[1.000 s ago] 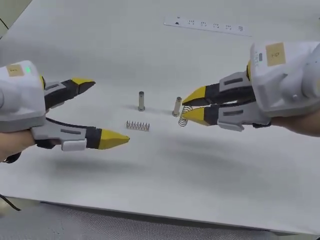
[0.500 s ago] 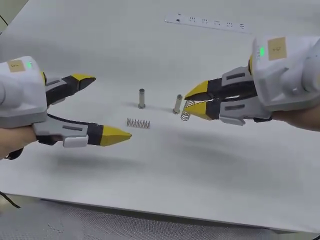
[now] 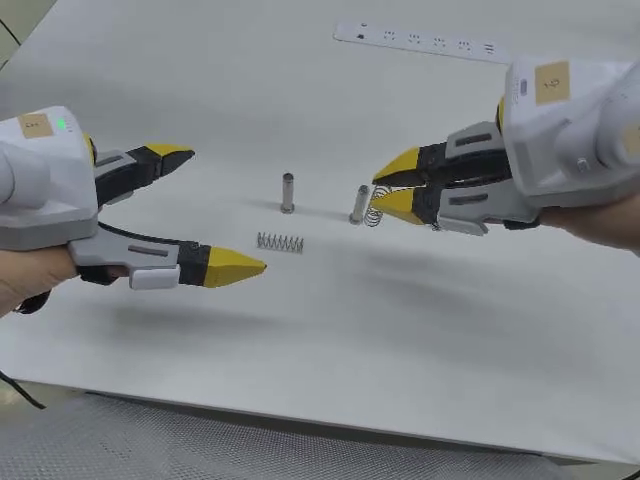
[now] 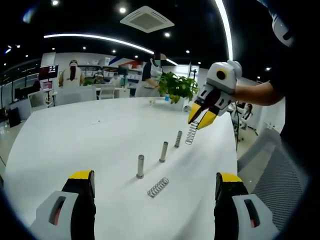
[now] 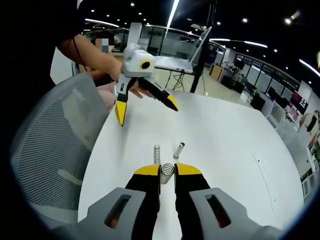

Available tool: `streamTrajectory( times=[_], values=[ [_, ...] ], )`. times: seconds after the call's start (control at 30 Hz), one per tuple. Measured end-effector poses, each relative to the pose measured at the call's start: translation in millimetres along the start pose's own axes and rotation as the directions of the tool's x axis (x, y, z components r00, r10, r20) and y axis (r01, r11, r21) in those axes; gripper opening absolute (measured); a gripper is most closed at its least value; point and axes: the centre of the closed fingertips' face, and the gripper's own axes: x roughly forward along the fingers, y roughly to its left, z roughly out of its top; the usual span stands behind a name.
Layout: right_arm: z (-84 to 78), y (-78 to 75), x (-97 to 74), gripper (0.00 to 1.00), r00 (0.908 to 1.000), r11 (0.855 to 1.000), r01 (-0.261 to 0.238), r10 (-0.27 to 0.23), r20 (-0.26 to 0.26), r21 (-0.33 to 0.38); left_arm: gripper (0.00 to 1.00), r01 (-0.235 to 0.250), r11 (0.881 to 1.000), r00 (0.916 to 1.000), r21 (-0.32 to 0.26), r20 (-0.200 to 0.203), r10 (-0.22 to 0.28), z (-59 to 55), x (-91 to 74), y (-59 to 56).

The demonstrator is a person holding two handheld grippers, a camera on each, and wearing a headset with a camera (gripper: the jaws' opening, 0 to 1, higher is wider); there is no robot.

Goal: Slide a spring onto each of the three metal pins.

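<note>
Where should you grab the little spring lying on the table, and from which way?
Probably near one end, pinching across the coils of the spring, coming from above with the open left gripper. It lies flat on its side on the table, and that leaves the other end free for a pin.

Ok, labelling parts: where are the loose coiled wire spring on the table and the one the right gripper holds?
Loose coiled wire spring (image 3: 280, 242): head view, middle coils.
Held spring (image 5: 167, 172): right gripper view, visible coils.
</note>
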Motion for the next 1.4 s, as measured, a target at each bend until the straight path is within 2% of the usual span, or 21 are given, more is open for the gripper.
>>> streamTrajectory(
  times=[0.6, 0.73, 1.4],
  values=[
    [-5.5, -20.5, 4.1, 0.07, 0.9988, 0.999, 0.048, -0.048, -0.011, 0.018, 0.98, 0.003, 1.0, 1.0, 0.005, 0.0, -0.003, 0.9, 0.4, -1.1],
    [-4.8, -22.8, 4.7, 0.07, 0.9984, 0.998, 0.057, -0.057, -0.008, 0.025, 0.98, 0.001, 1.0, 0.9999, 0.014, -0.011, -0.001, -0.2, 0.2, 0.2],
    [-8.4, -40.8, 11.0, 0.07, 0.9946, 0.992, 0.104, -0.103, -0.012, 0.069, 0.98, 0.012, 1.0, 0.9999, 0.007, 0.001, -0.012, 4.1, -0.4, -2.7]
  ],
)
